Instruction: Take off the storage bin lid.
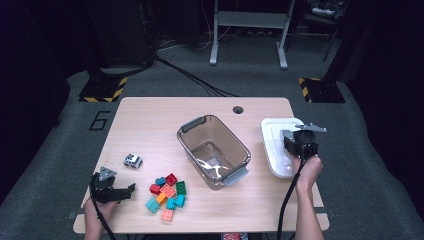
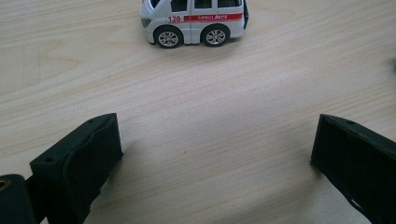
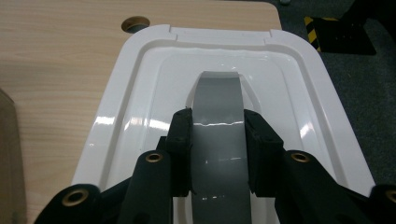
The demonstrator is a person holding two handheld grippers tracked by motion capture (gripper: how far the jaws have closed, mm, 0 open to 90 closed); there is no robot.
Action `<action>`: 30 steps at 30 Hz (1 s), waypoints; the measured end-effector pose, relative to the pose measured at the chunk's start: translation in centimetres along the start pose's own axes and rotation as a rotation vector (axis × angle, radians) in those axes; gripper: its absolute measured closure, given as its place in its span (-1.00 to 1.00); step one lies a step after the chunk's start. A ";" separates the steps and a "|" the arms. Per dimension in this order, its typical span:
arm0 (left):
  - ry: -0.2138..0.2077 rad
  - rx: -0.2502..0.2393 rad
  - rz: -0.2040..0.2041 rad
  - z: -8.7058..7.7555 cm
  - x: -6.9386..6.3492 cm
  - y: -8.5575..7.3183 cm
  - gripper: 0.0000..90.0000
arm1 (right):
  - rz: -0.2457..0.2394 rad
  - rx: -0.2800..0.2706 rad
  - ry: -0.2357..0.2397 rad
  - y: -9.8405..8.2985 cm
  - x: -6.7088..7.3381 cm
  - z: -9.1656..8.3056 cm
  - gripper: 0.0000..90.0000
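A white box lid [image 1: 274, 145] lies near the table's right edge. My right gripper [image 1: 300, 142] stands over it, held by a hand. In the right gripper view the two black jaws press from both sides on the lid's grey handle [image 3: 218, 93], so this gripper [image 3: 218, 122] is shut on it. At the front left my left gripper [image 1: 122, 192] rests low over the table with its jaws wide apart and nothing between them [image 2: 217, 140]. A white toy ambulance [image 2: 194, 21] stands a little ahead of it, also seen from above [image 1: 133, 160].
A clear grey bin [image 1: 212, 150] with grey handles stands open in the middle of the table. Several coloured bricks [image 1: 167, 195] lie in a loose heap front left of it. A cable hole [image 1: 238, 109] sits at the table's far edge.
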State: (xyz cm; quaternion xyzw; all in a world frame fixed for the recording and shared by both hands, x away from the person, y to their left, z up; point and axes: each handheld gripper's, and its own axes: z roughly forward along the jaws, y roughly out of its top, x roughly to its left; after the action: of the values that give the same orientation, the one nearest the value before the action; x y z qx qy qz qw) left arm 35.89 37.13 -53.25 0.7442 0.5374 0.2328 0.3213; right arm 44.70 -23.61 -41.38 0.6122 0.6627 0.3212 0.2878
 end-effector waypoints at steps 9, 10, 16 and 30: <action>0.001 0.003 0.001 0.0 0.0 0.0 -0.97 | 0.022 0.032 -0.016 -1.9 0.6 2.7 0.48; -0.002 0.003 0.000 0.0 0.0 0.0 -0.97 | 0.025 0.037 -0.016 -2.0 0.6 3.0 0.48; -0.001 0.002 -0.001 0.0 0.0 0.0 -0.97 | 0.037 0.039 -0.033 -2.5 1.4 4.3 0.48; -0.003 -0.001 -0.002 0.0 0.0 0.0 -0.96 | 0.056 0.060 -0.077 -3.7 1.8 7.0 0.48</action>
State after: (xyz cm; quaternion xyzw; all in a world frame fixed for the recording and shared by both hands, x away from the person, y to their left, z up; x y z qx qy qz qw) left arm 35.87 37.10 -53.25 0.7439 0.5376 0.2317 0.3224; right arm 47.67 -21.43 -48.66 0.6505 0.6433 0.2855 0.2855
